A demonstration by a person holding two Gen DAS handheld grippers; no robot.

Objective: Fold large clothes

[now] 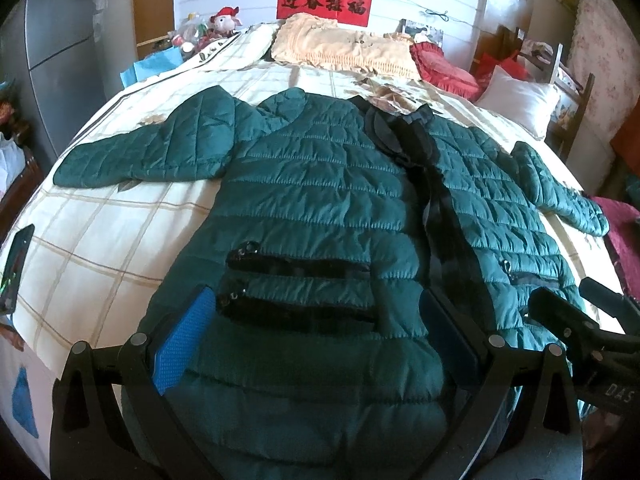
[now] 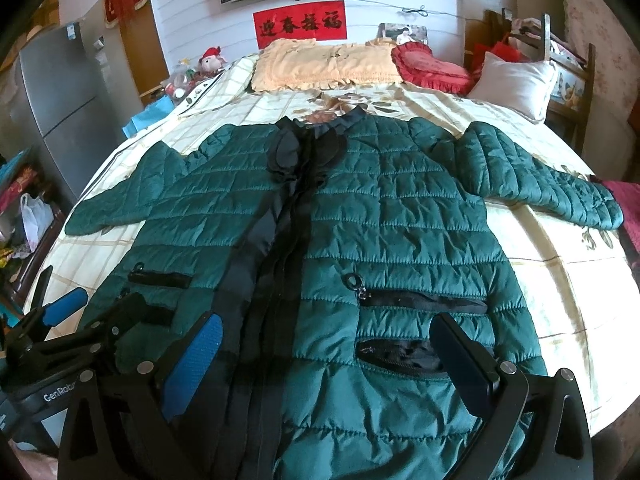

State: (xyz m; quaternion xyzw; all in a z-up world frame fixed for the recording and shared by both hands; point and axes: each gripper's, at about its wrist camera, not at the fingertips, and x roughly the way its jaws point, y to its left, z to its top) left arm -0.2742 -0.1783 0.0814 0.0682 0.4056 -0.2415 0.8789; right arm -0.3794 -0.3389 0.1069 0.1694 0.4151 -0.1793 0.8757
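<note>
Jacket (image 1: pixel 320 208) lies flat, front up, on the bed (image 1: pixel 100 240), collar toward the pillows (image 1: pixel 340 46), hem toward the camera, both sleeves out to the sides, so the whole shape is readable before any fold. Black zip (image 2: pixel 288 232) runs down the middle, appears closed, which keeps the two front panels from sliding apart. L gripper (image 1: pixel 316 332) sits over the hem on the L panel, fingers spread wide w/ nothing between them, pockets (image 1: pixel 296 288) just ahead; whether the pads touch the fabric, can't tell. R gripper (image 2: pixel 328 356) does the same over the R panel, fingers spread wide too, holding nothing, straddling the lower pocket (image 2: pixel 400 354). Each gripper shows at the edge of the other's view, so they're near each other, side by side at the hem, prob. a start pose w/ one tool per half. Judgement: no fold made yet, task at its beginning. L sleeve (image 1: pixel 140 152) and R sleeve (image 2: pixel 540 184) are well apart from both grippers, so a sleeve-in fold would need a long reach up the bed. Puffy, slick shell likely springs back, so folds may not stay w/o pressing. Phone (image 1: pixel 16 268) lies at the bed's L edge, clear of the jacket.
</note>
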